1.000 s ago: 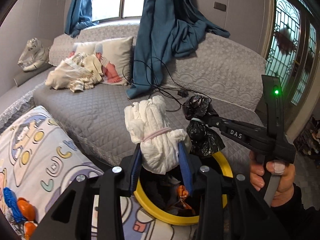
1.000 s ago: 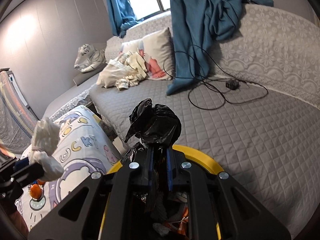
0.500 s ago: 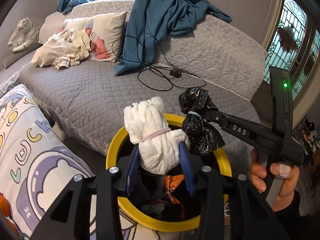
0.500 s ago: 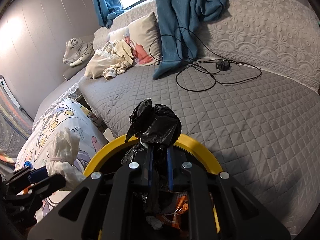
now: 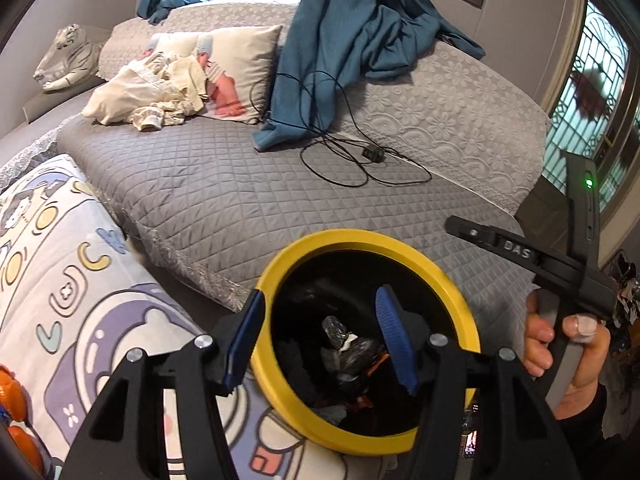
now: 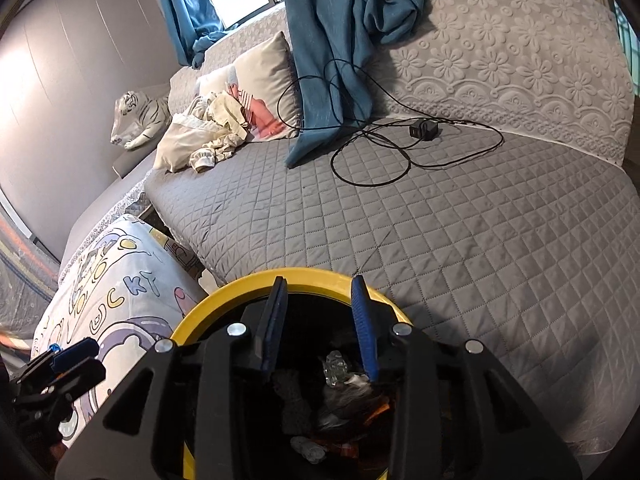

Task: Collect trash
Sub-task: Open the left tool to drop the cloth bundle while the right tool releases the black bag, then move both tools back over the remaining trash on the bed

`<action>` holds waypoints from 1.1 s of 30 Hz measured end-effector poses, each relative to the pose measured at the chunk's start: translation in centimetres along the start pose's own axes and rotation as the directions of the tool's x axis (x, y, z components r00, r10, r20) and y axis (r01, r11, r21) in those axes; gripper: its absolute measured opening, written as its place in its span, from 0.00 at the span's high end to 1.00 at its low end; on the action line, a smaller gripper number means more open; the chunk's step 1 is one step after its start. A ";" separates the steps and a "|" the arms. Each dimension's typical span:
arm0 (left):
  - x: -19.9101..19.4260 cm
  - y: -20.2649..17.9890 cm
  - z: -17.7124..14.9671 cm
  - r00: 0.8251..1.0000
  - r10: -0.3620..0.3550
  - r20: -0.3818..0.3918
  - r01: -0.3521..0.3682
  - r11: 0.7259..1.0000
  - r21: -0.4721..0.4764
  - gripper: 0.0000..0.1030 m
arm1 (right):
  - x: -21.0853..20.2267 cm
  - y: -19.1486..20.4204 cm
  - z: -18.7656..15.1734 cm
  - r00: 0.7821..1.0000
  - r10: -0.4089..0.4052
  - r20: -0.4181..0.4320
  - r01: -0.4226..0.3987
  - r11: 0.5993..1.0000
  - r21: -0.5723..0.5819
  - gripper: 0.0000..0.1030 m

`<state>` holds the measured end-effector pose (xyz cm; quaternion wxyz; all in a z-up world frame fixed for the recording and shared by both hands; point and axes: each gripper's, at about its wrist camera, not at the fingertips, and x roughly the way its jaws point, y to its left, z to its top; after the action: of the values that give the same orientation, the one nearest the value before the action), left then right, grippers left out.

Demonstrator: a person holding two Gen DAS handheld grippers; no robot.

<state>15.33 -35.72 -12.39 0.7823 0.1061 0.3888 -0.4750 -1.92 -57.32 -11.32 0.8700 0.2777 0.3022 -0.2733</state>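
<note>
white bundle and black bag gone from both just-opened, empty grippers

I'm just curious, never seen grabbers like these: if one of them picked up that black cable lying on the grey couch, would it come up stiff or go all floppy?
Probably floppy: the black cable lies in loose loops on the couch. It looks thin, so likely light, though its small black adapter may hang and swing. It might also snag the blue curtain it runs across.

Smooth yellow plastic is rimming the bin (image 5: 276, 276). Matt grey quilted cloth is covering the sofa (image 5: 224, 196), and ribbed blue pads (image 6: 362, 328) are lining matt black jaws.
</note>
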 end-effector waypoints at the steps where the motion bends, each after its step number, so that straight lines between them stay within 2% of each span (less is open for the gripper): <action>1: -0.2 0.3 0.0 1.000 0.006 0.004 -0.005 1.000 -0.006 0.47 | -0.2 0.2 0.1 1.000 0.005 0.005 -0.005 1.000 -0.001 0.70; 6: -2.1 2.3 0.2 0.998 0.047 0.039 -0.046 0.998 -0.031 0.47 | -1.5 1.8 0.6 0.999 0.029 0.035 -0.028 0.999 -0.027 0.69; 8: -3.0 3.1 0.3 0.996 0.064 0.054 -0.062 0.997 -0.039 0.47 | -2.1 2.7 0.8 0.998 0.045 0.046 -0.043 0.998 -0.041 0.65; 10: -4.0 4.0 0.3 0.994 0.084 0.069 -0.081 0.996 -0.048 0.42 | -2.6 3.6 1.0 0.997 0.059 0.056 -0.056 0.997 -0.056 0.62; 16: -7.1 7.2 0.1 0.983 0.149 0.109 -0.140 0.986 -0.091 0.39 | -3.8 7.3 1.5 0.990 0.119 0.079 -0.109 0.987 -0.118 0.58; 25: -13.4 12.9 -1.4 0.944 0.278 0.178 -0.248 0.953 -0.174 0.30 | -4.7 15.5 1.7 0.964 0.257 0.068 -0.233 0.940 -0.248 0.51; 33: -18.7 18.7 -4.5 0.897 0.405 0.178 -0.352 0.896 -0.270 0.30 | -4.4 24.2 0.3 0.928 0.372 -0.009 -0.350 0.866 -0.358 0.48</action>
<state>23.87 -11.15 -5.96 0.9067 0.0327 0.3197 -0.2732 10.81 -39.35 -0.44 0.9499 0.1602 0.2627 -0.0552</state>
